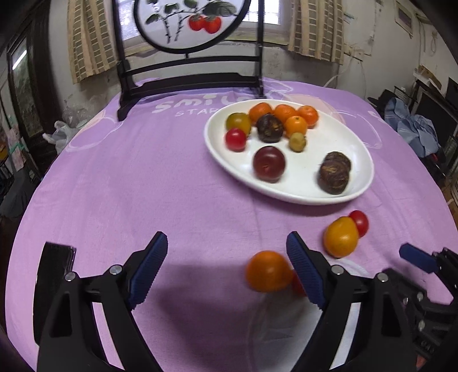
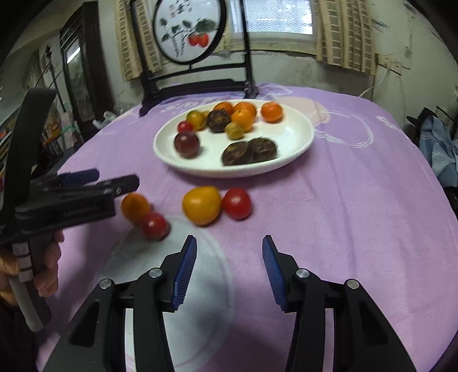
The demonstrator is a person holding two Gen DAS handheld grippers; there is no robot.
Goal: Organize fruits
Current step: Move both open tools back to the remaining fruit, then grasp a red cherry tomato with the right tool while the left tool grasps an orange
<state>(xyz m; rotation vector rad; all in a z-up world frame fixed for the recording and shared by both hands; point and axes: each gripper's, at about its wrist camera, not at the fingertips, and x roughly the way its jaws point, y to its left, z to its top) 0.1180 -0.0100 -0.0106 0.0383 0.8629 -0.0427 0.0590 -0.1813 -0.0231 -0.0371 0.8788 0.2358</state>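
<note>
A white oval plate (image 1: pixel 357 137) (image 2: pixel 297 140) holds several fruits: oranges, dark round fruits, small tomatoes. On the purple cloth in front of it lie an orange fruit (image 1: pixel 267 270) (image 2: pixel 135 206), a red tomato (image 2: pixel 154 226) beside it, a yellow-orange fruit (image 1: pixel 340 236) (image 2: pixel 201 204) and another red tomato (image 1: pixel 359 221) (image 2: pixel 237 203). My left gripper (image 1: pixel 227 257) is open and empty, with the orange fruit just inside its right finger. My right gripper (image 2: pixel 229 251) is open and empty, short of the yellow-orange fruit.
A dark wooden stand with a round painted screen (image 1: pixel 189 23) (image 2: pixel 187 31) stands at the table's far edge. A clear round lid or plate (image 2: pixel 171 286) lies on the cloth under the right gripper. Clutter lies beyond the table's right side (image 1: pixel 415 126).
</note>
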